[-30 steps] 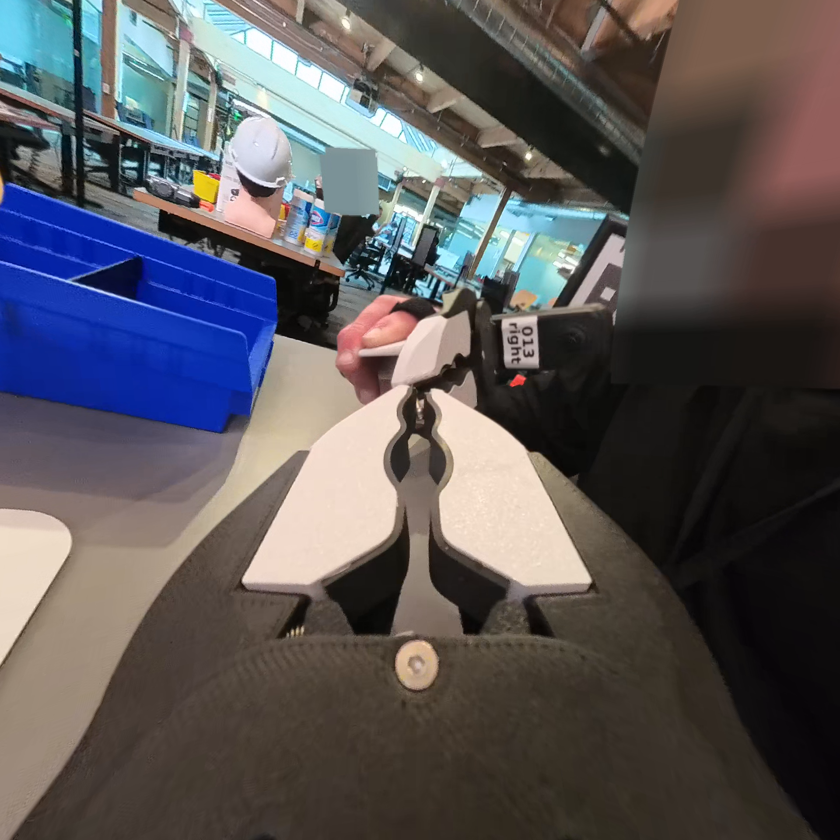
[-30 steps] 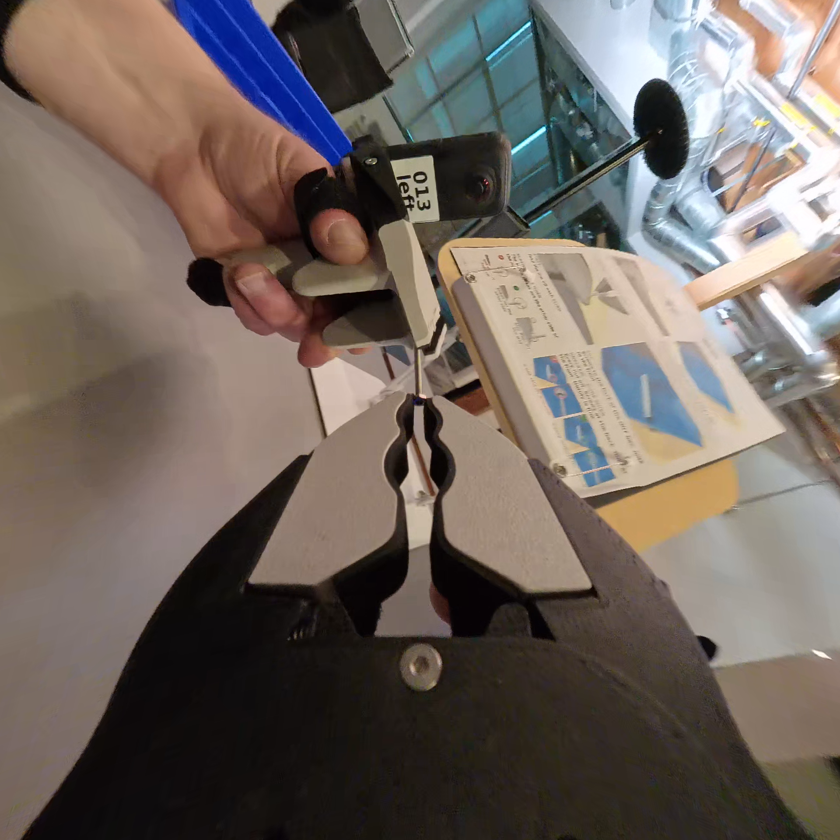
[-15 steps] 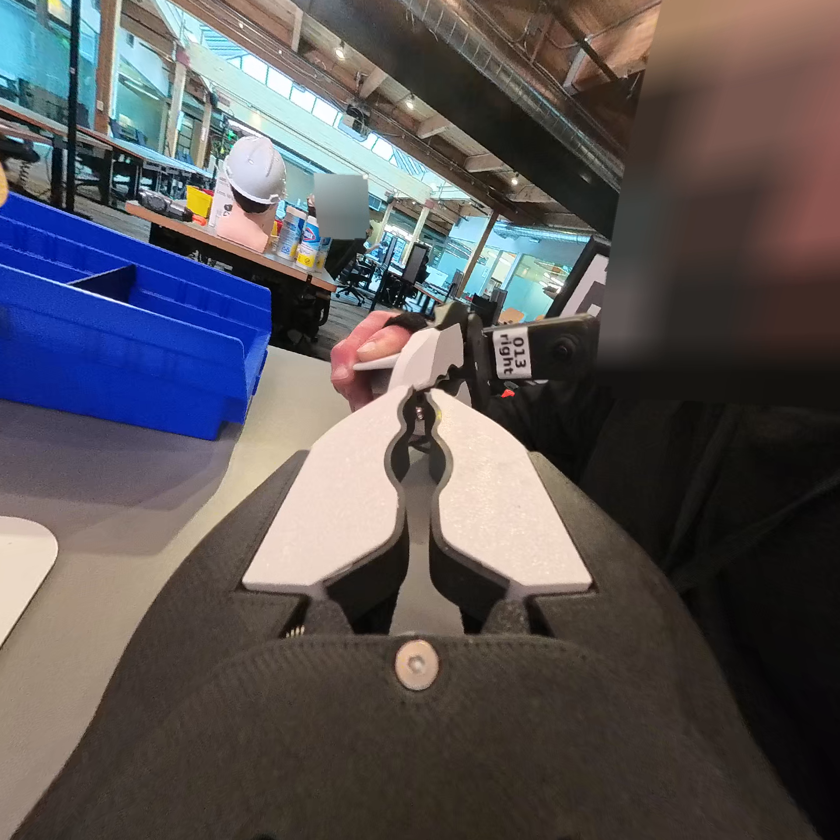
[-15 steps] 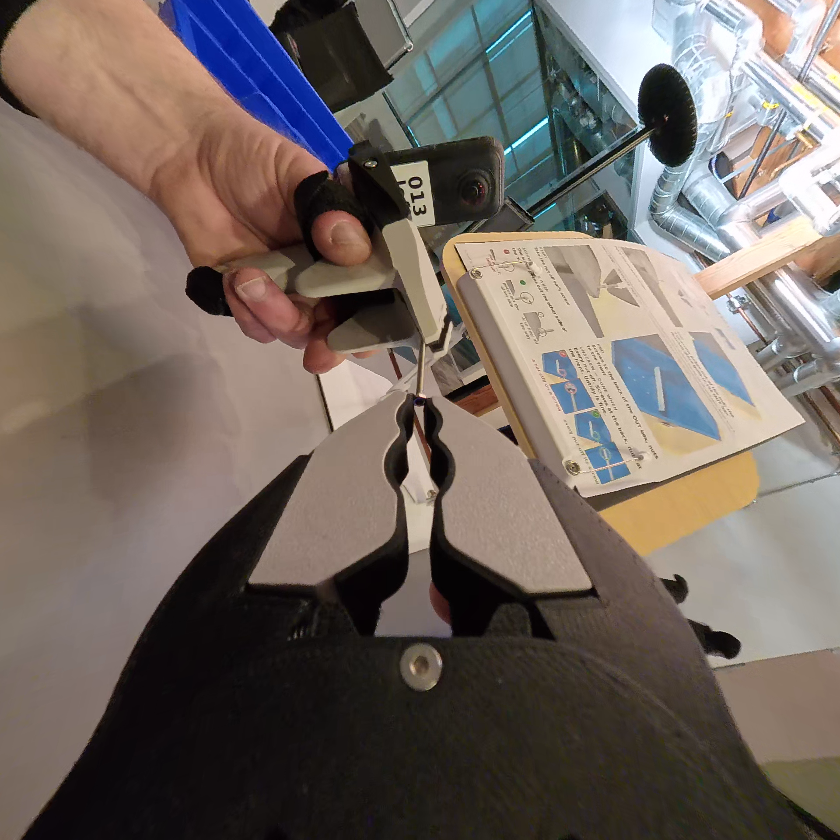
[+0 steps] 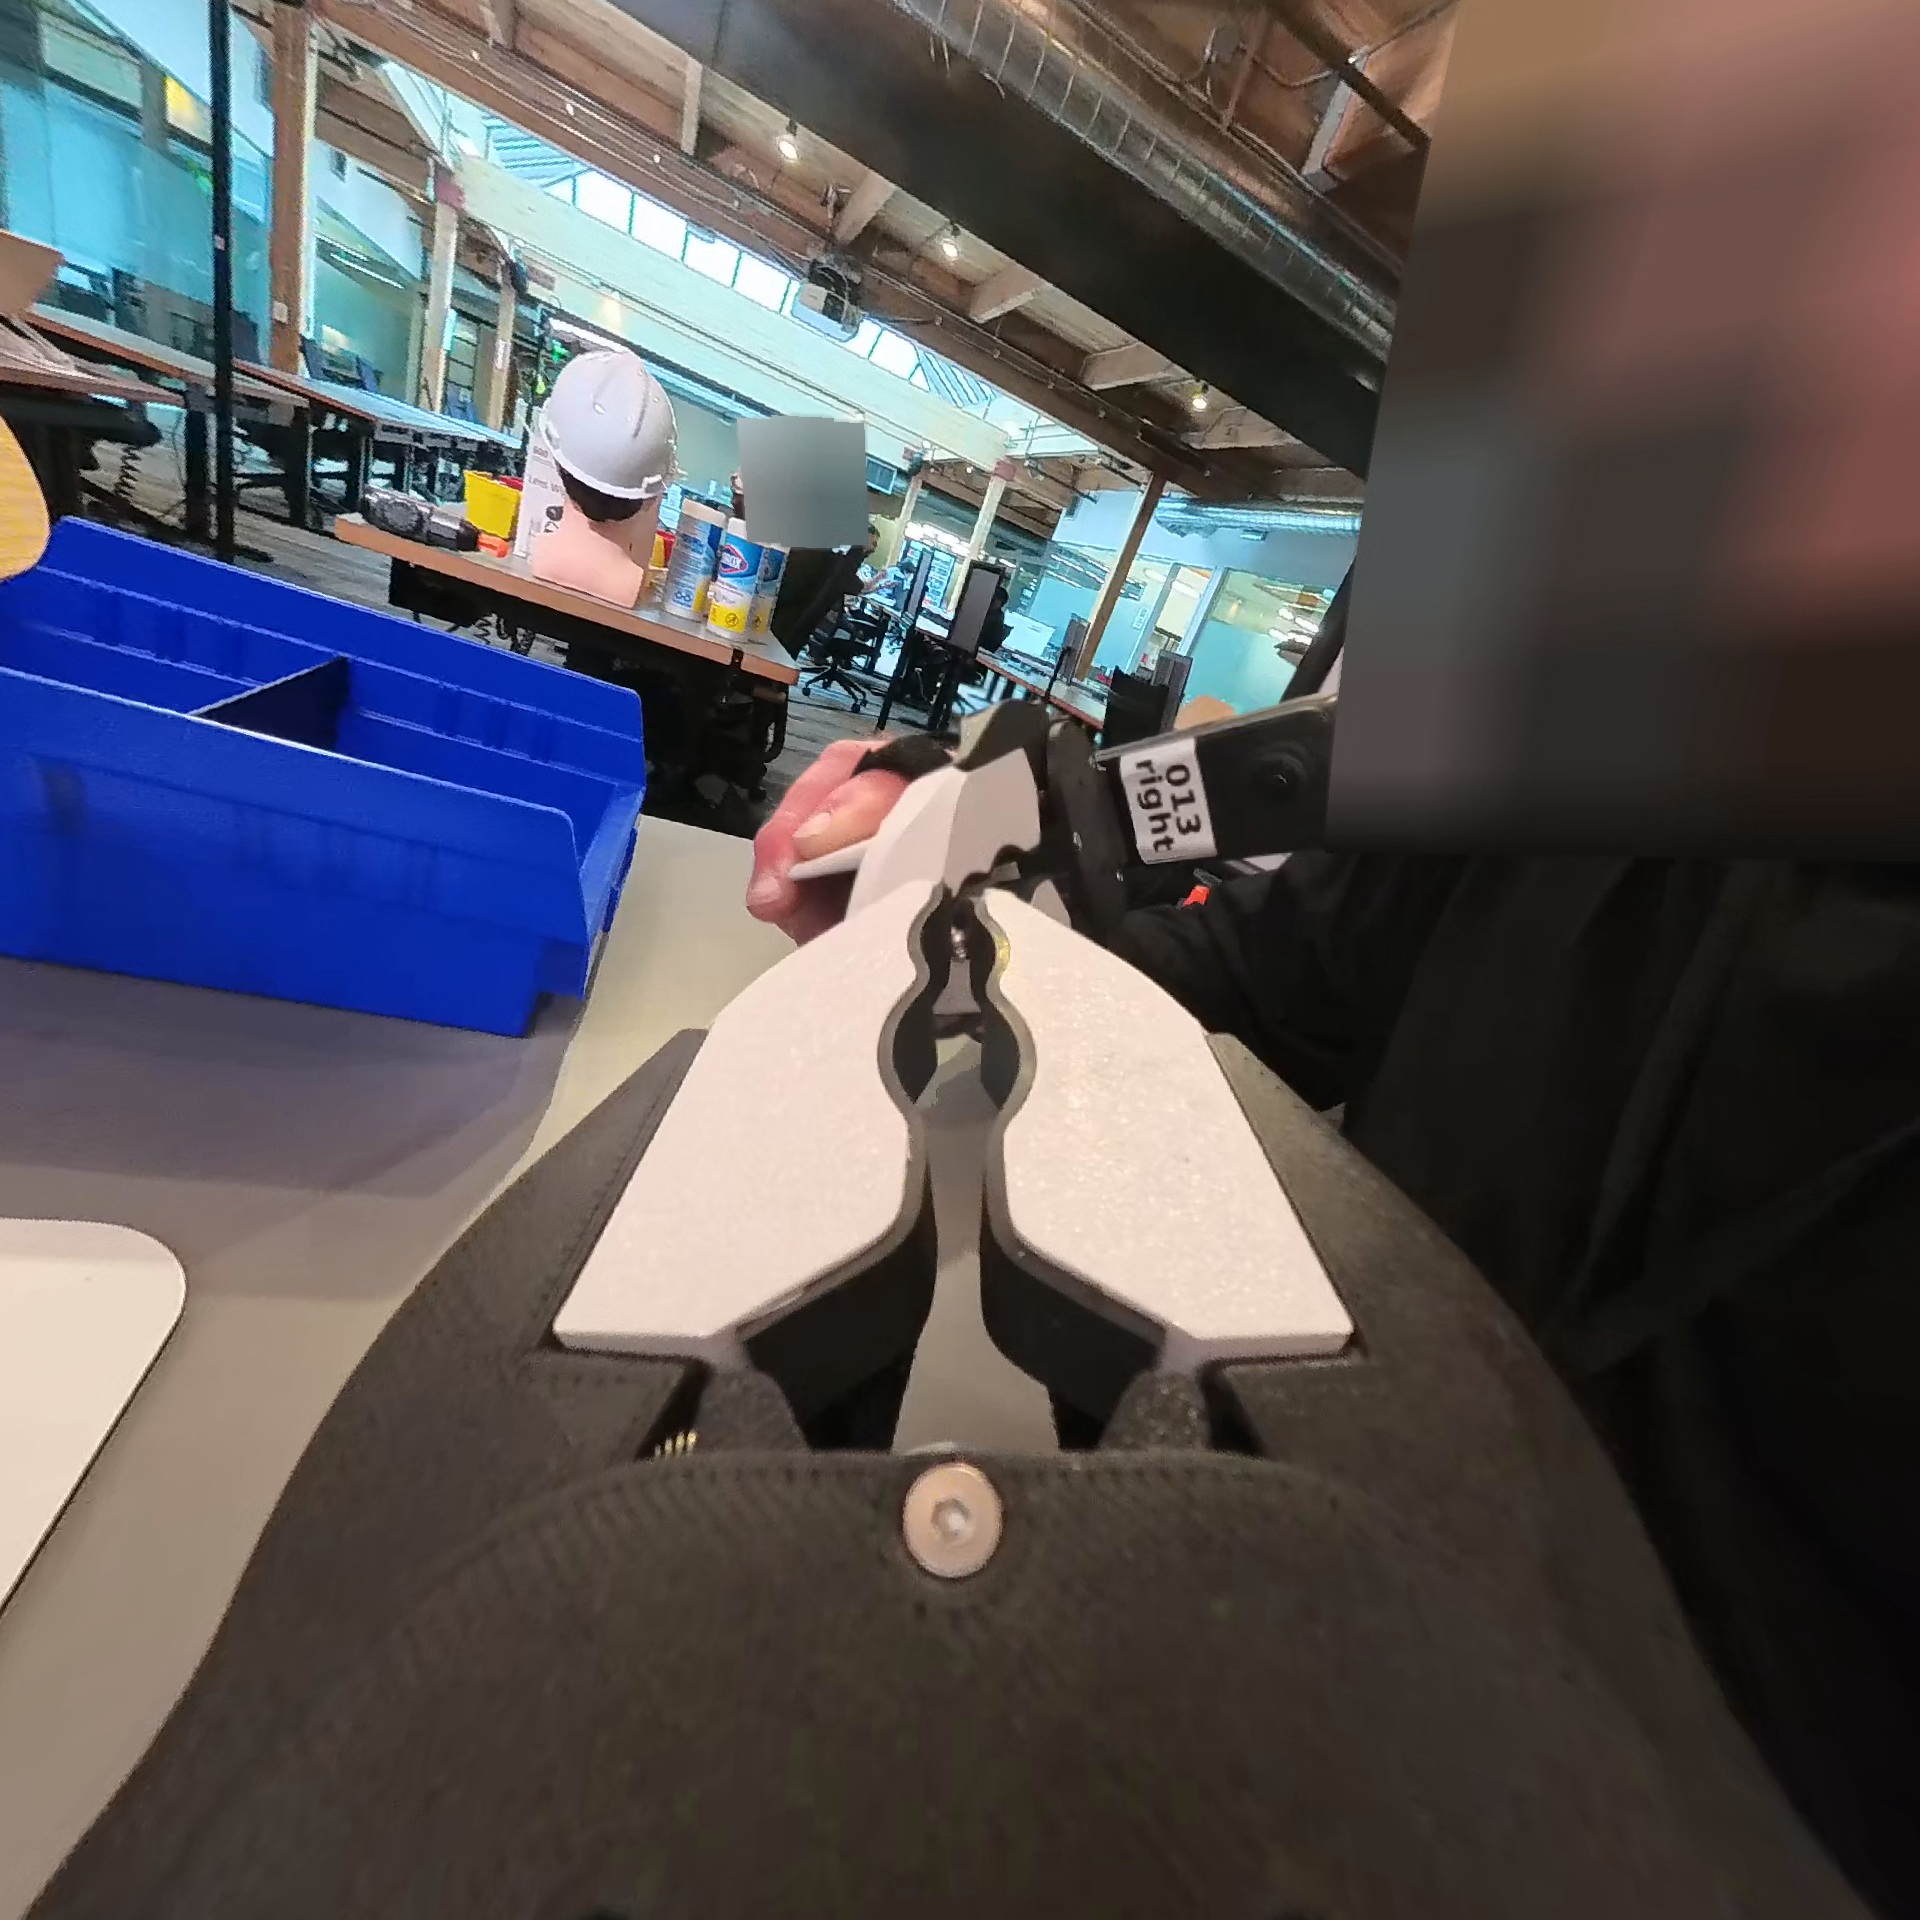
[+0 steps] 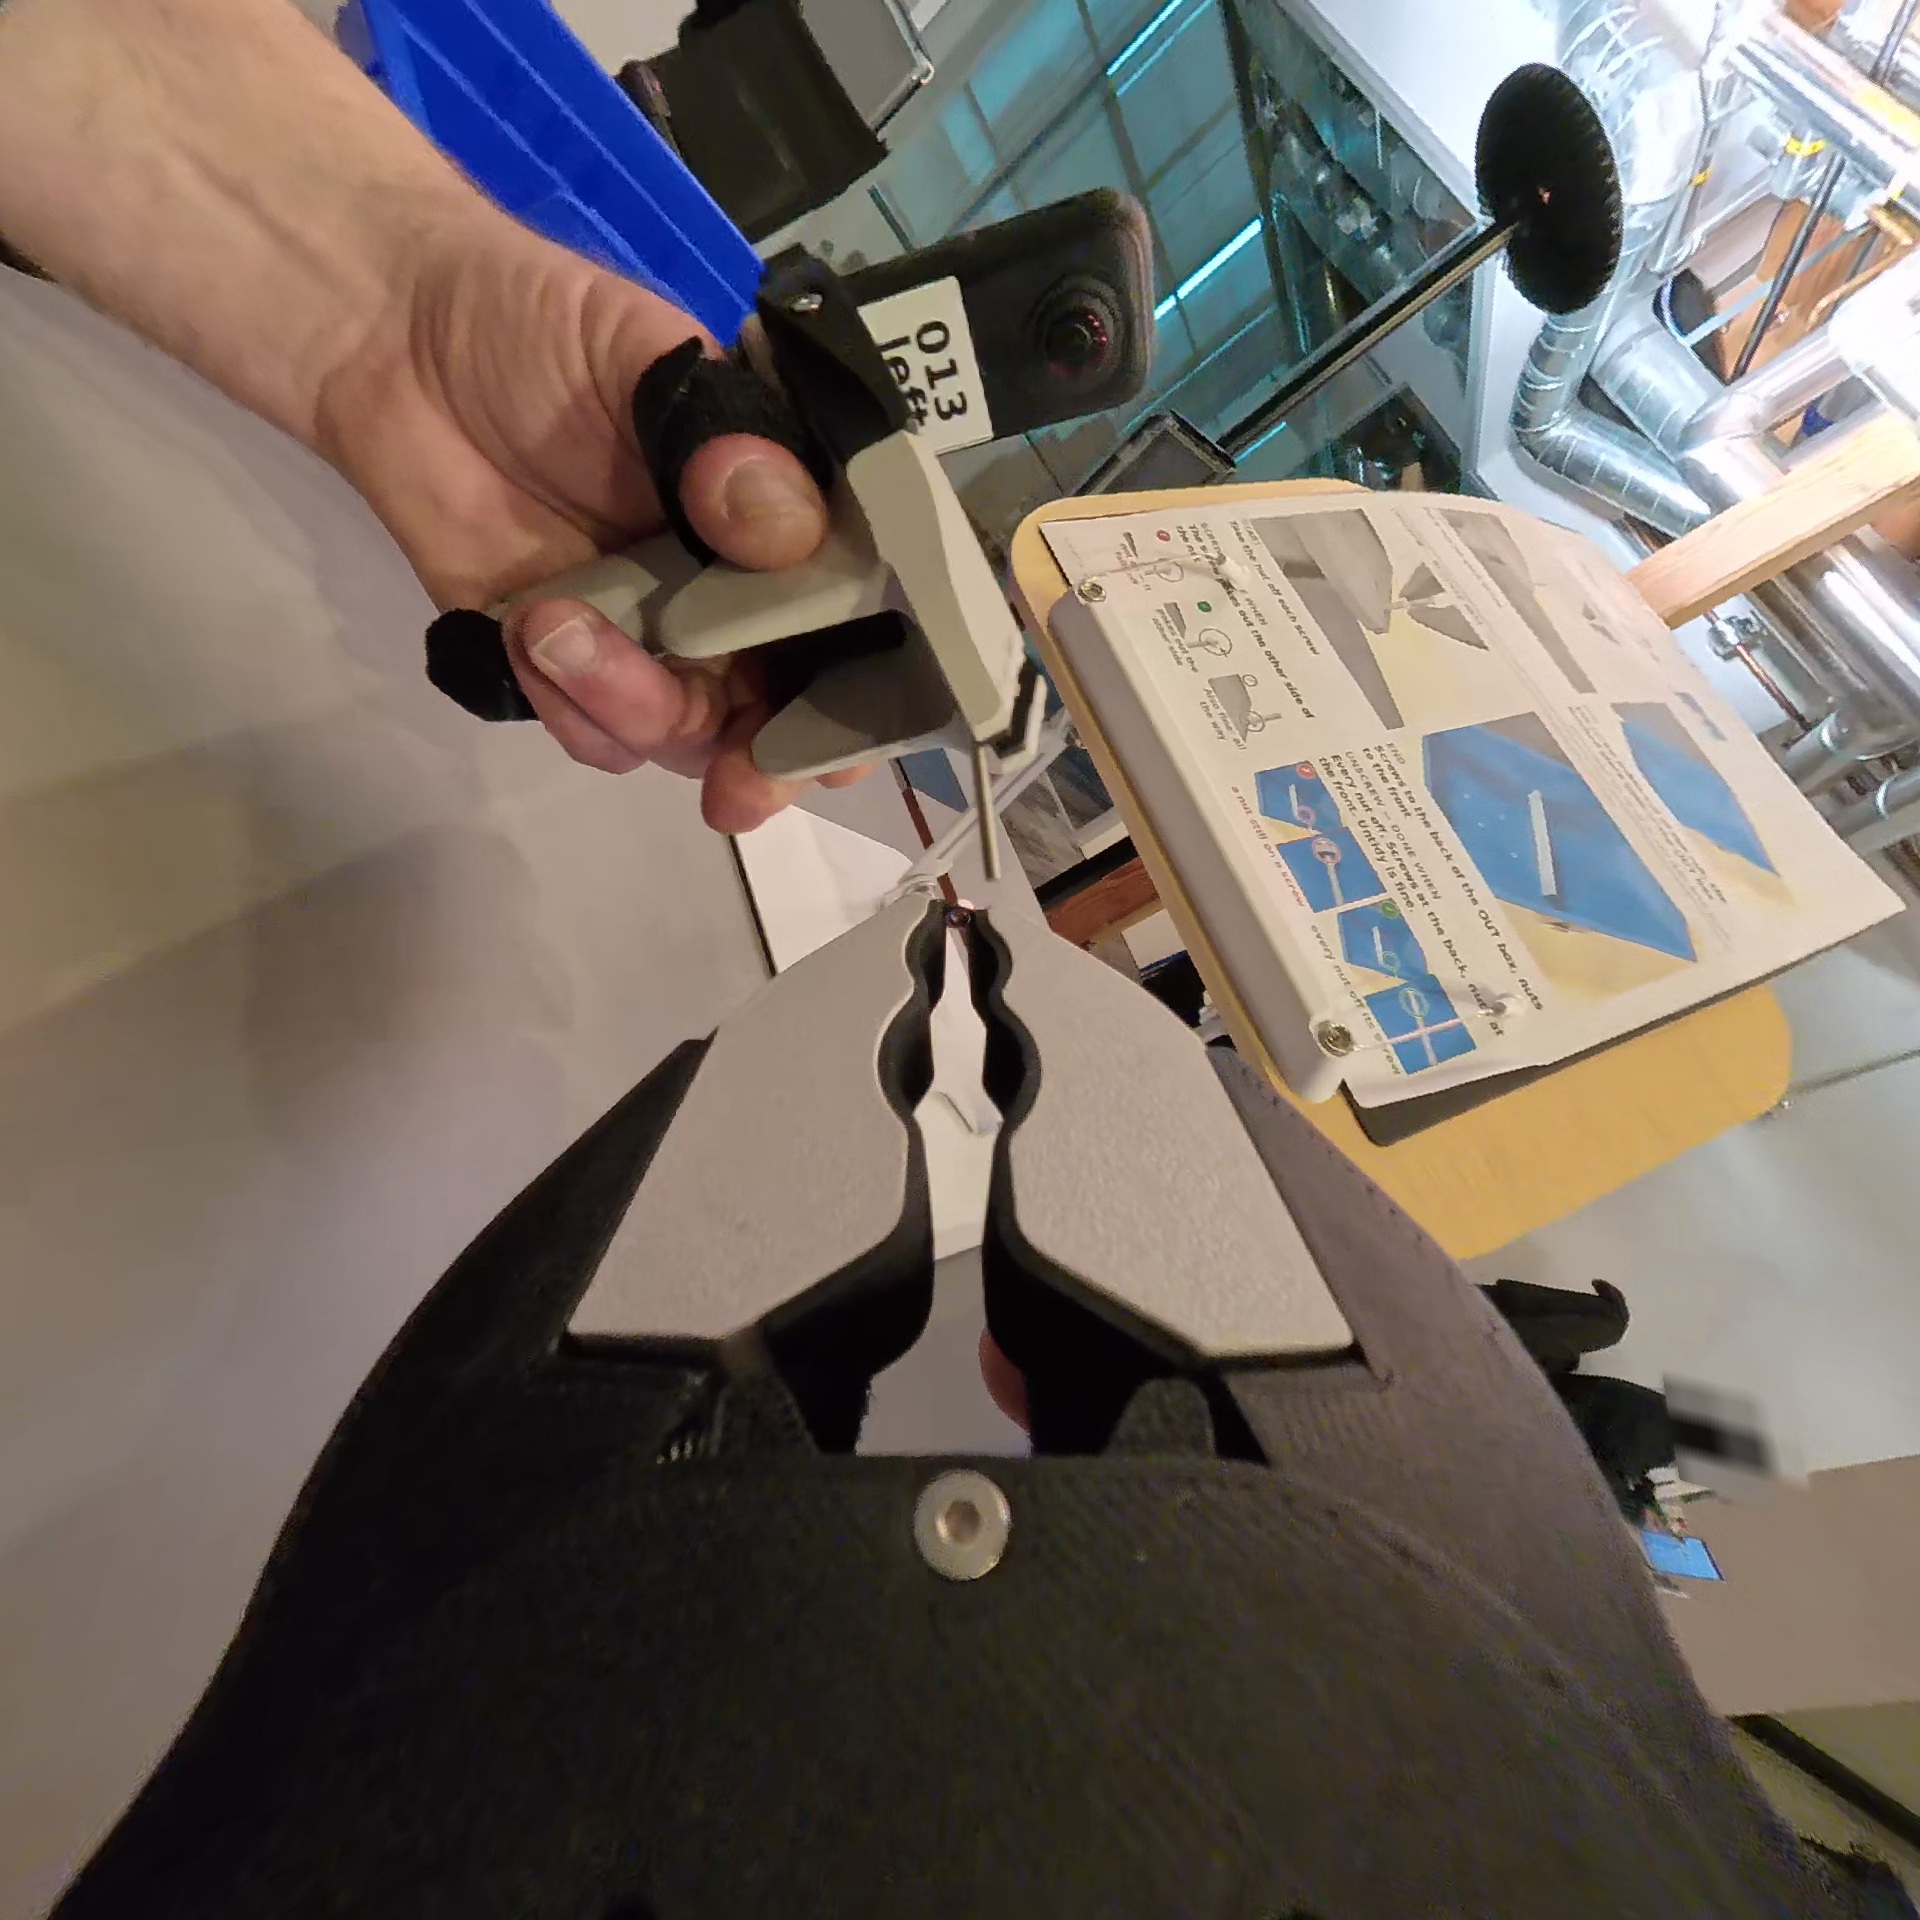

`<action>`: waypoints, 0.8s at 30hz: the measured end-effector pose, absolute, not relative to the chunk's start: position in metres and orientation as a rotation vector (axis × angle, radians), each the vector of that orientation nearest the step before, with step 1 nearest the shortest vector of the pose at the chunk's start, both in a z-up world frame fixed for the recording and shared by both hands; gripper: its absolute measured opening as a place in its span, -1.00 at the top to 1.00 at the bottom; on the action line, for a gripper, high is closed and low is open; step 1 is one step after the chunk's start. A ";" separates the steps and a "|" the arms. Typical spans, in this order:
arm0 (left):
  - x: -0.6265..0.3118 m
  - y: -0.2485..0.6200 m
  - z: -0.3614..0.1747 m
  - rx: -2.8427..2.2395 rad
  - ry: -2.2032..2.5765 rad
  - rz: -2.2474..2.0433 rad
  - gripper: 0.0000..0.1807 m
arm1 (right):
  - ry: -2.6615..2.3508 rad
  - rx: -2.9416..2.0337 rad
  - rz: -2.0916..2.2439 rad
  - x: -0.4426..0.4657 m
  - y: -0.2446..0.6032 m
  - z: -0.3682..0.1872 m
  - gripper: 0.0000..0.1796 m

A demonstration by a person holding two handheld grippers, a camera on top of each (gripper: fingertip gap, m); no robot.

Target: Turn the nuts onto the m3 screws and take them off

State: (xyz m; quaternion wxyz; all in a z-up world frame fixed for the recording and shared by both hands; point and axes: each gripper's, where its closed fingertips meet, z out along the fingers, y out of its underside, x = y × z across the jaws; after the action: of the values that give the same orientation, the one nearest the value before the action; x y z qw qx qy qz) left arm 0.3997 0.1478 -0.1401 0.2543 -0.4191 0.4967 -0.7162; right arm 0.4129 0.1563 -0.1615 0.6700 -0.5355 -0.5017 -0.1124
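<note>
A: Start with the left wrist view. What is the left gripper (image 5: 961, 928) doing?

B: Its white fingers are pressed nearly together, pinching the head end of a small screw (image 5: 957, 938) at the very tips. The right gripper (image 5: 971, 878) comes in from behind, its tips just beyond the screw. I cannot tell from here whether they touch it.

A: And around the screw?

B: To the left of it, well apart, a blue bin (image 5: 312, 821) sits on the grey table (image 5: 260, 1132). A white mat (image 5: 62, 1351) lies at the near left edge.

A: Now the right wrist view.

B: The right gripper (image 6: 957, 914) has its fingers closed on a tiny dark piece, apparently the nut (image 6: 957, 913), right at the tips. The screw (image 6: 986, 821) hangs from the left gripper (image 6: 997, 740), shaft pointing down. Its free end is just above and beside the nut, not touching.

A: Who holds the left gripper?

B: A bare hand (image 6: 499, 436), squeezing its handles. Right of the screw, a board with an instruction sheet (image 6: 1455, 790) stands tilted.
</note>
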 end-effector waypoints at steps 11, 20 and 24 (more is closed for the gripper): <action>0.398 0.160 -0.144 -1.146 1.358 -1.849 0.97 | -1.092 -1.254 -0.213 0.423 0.161 -0.160 0.95; 0.393 0.171 -0.140 -1.131 1.367 -1.723 0.97 | -1.003 -1.297 -0.176 0.444 0.167 -0.149 0.94; 0.393 0.171 -0.144 -1.131 1.399 -1.666 0.97 | -0.961 -1.318 -0.171 0.455 0.169 -0.146 0.95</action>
State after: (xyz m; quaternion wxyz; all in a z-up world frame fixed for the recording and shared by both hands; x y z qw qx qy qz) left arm 0.3935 0.1712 -0.1435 0.3380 -0.4343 0.5370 -0.6393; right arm 0.4546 0.1693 -0.1458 0.6822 -0.5874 -0.4286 -0.0761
